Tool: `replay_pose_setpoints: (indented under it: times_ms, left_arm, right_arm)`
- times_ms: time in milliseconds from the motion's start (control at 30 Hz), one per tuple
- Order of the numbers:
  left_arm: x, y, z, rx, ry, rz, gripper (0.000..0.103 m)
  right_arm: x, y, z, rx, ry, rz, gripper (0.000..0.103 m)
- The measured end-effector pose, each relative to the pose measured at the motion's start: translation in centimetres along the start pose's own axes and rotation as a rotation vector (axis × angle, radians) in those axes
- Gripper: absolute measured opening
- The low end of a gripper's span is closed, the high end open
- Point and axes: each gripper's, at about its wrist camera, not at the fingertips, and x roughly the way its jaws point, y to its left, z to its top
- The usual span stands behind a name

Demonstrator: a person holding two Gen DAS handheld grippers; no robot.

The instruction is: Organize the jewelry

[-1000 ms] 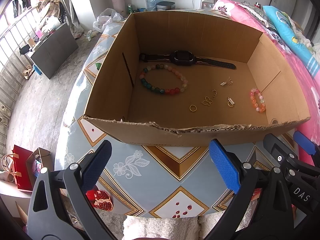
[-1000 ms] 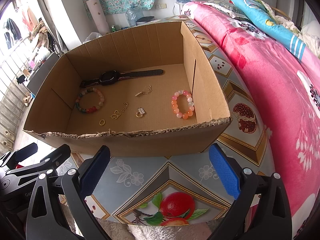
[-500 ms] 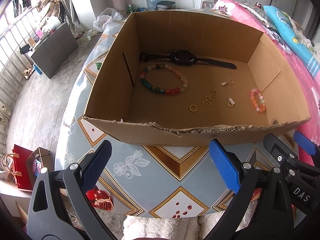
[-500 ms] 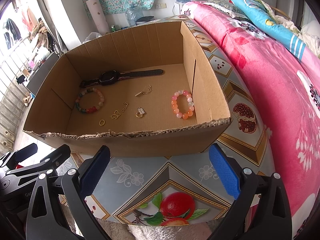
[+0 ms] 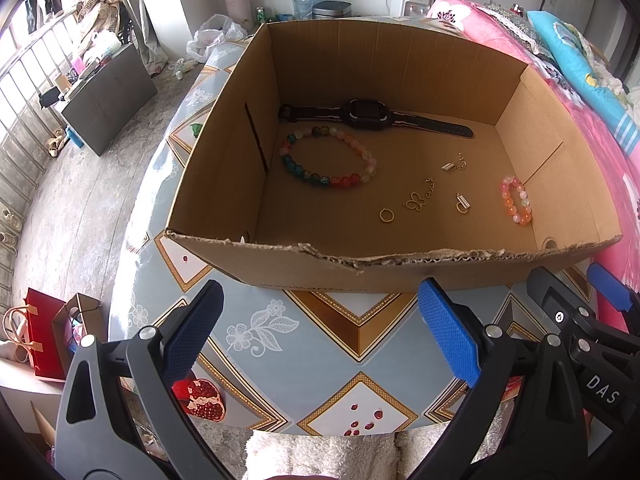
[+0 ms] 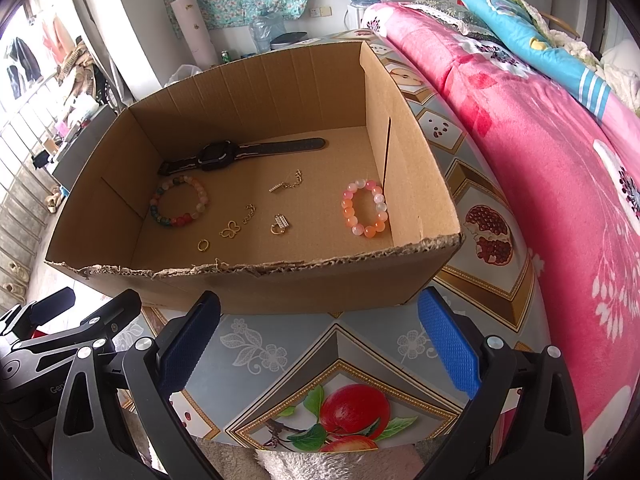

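Both the left gripper point(image 5: 320, 320) and right gripper point(image 6: 320, 336) hang wide and empty at the box's point(image 5: 400, 268) six o'clock; watch point(image 5: 370, 114), bracelets and gold bits already lie spread inside, fitting sorted or unsorted alike.

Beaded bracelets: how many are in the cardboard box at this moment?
2. The multicolour beaded bracelet lies on the box's left side, just in front of the black watch. The pink-orange beaded bracelet lies near the right wall. None appears hidden.

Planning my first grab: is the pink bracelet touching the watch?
No, the pink bracelet lies by the box's right wall, well apart from the watch at the back.
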Motion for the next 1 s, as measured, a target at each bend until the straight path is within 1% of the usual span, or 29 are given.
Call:
replay_pose_setpoints:
  times_ms: [1000]
  left_arm:
    - [0.04, 0.01, -0.01, -0.003, 0.006, -0.003, 0.094]
  right_arm:
    - [0.09, -0.10, -0.05, 0.005, 0.004, 0.000, 0.096]
